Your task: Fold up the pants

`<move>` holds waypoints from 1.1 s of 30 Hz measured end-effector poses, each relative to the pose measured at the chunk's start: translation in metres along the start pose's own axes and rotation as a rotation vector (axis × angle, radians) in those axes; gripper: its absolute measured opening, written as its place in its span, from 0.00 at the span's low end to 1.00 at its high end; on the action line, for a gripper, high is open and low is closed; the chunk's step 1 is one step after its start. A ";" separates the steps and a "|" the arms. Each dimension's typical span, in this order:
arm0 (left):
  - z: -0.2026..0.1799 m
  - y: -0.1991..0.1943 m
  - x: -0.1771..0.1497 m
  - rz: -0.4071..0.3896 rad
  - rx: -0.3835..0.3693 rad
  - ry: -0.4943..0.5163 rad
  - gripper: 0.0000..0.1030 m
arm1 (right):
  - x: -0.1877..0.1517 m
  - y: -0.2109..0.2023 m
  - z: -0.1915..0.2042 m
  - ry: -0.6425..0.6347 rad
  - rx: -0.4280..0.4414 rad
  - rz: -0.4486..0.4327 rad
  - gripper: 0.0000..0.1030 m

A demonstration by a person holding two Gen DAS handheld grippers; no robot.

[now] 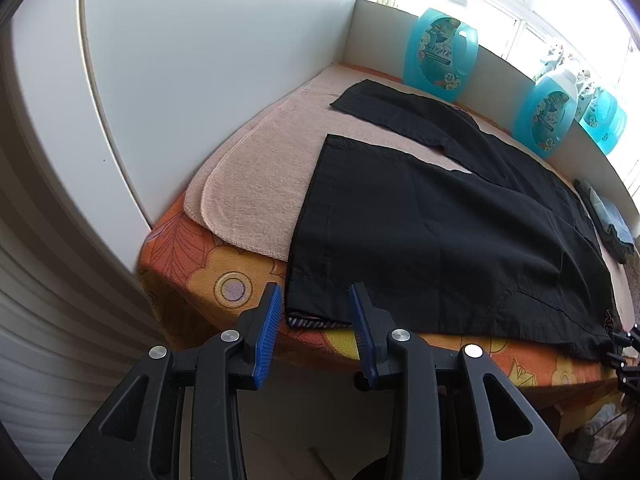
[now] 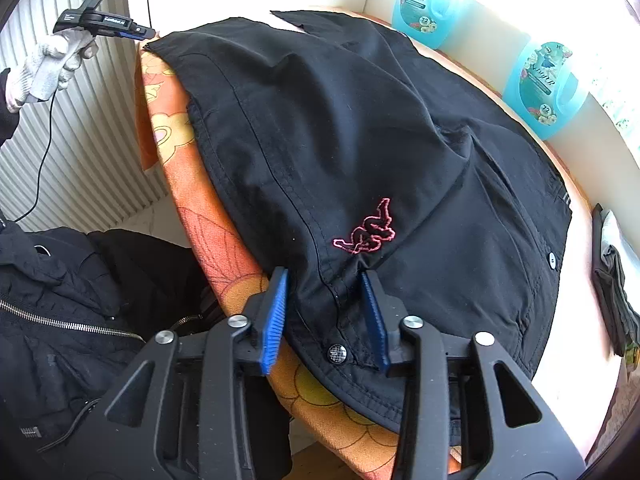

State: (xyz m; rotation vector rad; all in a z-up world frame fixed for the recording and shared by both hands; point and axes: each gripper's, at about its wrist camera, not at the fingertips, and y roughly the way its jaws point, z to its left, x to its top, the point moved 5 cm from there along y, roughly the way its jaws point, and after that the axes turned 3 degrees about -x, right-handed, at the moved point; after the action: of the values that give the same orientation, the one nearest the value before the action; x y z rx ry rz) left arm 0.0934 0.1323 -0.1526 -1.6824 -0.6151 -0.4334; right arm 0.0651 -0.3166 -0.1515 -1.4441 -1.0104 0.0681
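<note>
So the black pants [image 1: 420, 216] are spread out flat on the table with the orange flowery cover [image 1: 224, 276], legs running toward the left end and the waistband at the right end, which makes sense — you want them laid open before the first fold. A pinkish towel [image 1: 256, 184] sits under the leg ends, maybe as padding, I can't say for sure. The left gripper [image 1: 316, 320] is parked right at the hem corner of the nearer leg, blue pads spread wide on either side of that corner, nothing pinched as far as I can tell. The right gripper [image 2: 328, 312] is doing the same thing at the waist, jaws wide open and straddling the side seam near the snap button [image 2: 337, 353] and the pink embroidered logo [image 2: 366, 226], fabric between the pads but not squeezed. My guess is both ends of the near edge are being lined up for a grab so the near leg can be carried over onto the far one — lengthwise fold first. Blue detergent bottles [image 1: 440, 52] stand along the back ledge by the window, well clear of the cloth, and there's a small folded pile [image 1: 612, 220] at the far right end.
</note>
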 end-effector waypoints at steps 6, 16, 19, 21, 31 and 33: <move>-0.040 0.002 -0.005 0.009 -0.041 0.143 0.38 | 0.012 -0.005 -0.014 0.046 -0.002 -0.032 0.14; -0.109 0.000 -0.027 0.025 -0.119 0.409 0.43 | 0.056 -0.017 -0.056 0.082 -0.104 -0.127 0.10; -0.121 0.002 -0.030 0.002 -0.069 0.475 0.43 | 0.067 -0.022 -0.065 0.080 -0.118 -0.153 0.10; -0.126 0.006 -0.030 -0.006 -0.043 0.513 0.43 | 0.071 -0.024 -0.069 0.086 -0.122 -0.159 0.10; -0.120 0.024 -0.020 -0.030 0.062 0.519 0.43 | 0.073 -0.026 -0.072 0.086 -0.131 -0.165 0.10; -0.117 0.022 -0.015 -0.051 0.066 0.510 0.29 | 0.071 -0.028 -0.071 0.088 -0.126 -0.168 0.10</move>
State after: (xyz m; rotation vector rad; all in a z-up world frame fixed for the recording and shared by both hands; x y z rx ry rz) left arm 0.1006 0.0128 -0.1557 -1.4177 -0.2906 -0.8361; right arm 0.1357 -0.3349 -0.0777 -1.4566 -1.0748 -0.1830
